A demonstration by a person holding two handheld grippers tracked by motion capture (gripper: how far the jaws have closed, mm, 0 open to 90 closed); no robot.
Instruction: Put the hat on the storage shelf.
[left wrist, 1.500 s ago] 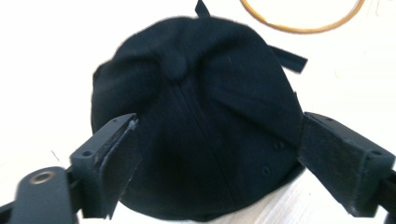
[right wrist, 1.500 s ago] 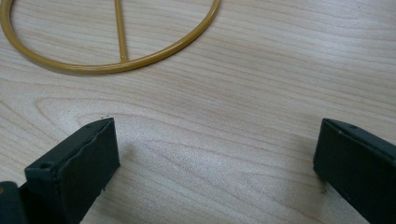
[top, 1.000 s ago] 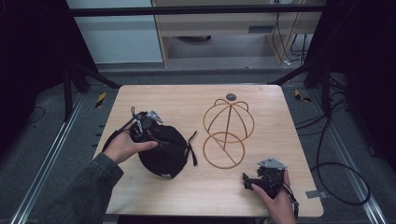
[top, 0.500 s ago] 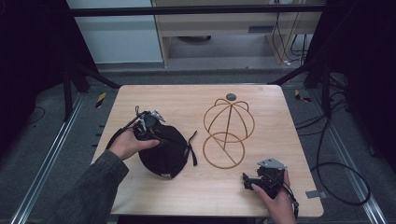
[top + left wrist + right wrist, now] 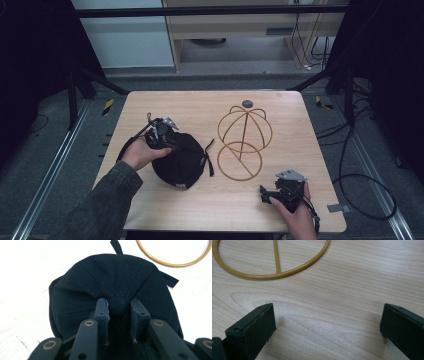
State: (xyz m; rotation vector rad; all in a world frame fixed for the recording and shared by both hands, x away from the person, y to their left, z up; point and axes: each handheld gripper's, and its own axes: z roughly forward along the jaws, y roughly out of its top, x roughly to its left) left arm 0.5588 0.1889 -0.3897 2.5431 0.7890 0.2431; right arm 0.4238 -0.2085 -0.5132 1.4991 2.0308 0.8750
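Note:
A black cap lies crown-up on the left half of the wooden table, with its strap ends loose toward the right. My left gripper sits on the crown, held by a hand in a grey-green sleeve. In the left gripper view the jaws have just been closing, and the left gripper is shut on the round top button of the cap. My right gripper rests near the front right edge. Its jaws stand wide apart over bare wood in the right gripper view.
A gold wire hat stand stands at the table's middle right; its base ring lies just ahead of the right gripper. A small dark disc sits behind the stand. Cables trail on the floor to the right.
The left gripper has edged slightly onto the cap's crown. The right hand and gripper have kept still.

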